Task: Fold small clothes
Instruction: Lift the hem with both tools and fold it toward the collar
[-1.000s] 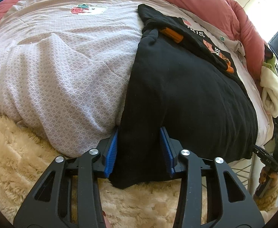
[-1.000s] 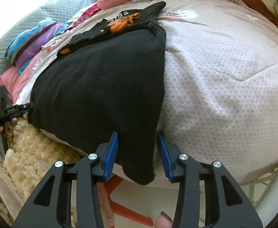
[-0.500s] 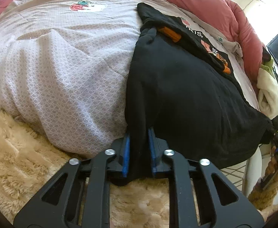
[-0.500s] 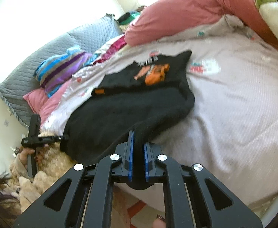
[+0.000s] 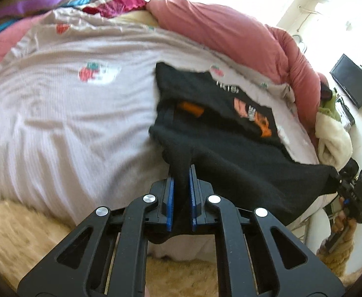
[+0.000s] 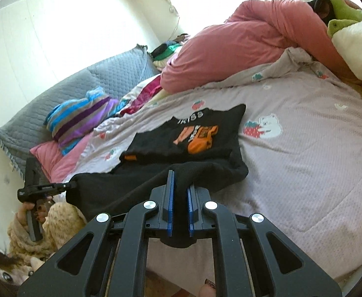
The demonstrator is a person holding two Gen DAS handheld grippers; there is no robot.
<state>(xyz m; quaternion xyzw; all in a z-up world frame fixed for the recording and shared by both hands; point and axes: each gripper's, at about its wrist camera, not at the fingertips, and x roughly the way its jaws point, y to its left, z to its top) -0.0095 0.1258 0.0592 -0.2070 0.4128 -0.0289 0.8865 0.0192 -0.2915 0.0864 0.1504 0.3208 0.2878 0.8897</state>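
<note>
Left tool (image 5: 181, 185) and right tool (image 6: 179, 188) each pinch a bottom corner of the black shirt (image 6: 181, 141), raised above the bed (image 6: 304, 160)

A sunlit white wall (image 6: 57, 37) rises behind the bed (image 6: 317, 148) and grey quilted headboard (image 6: 101, 79).

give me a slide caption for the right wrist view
Right gripper clamps one corner of the black shirt, left gripper the other, over the bed.

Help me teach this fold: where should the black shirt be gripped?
By its two bottom corners, from the near bed edge. The left gripper and right gripper each pinch one, so the black shirt's hem lifts as a straight line.
</note>
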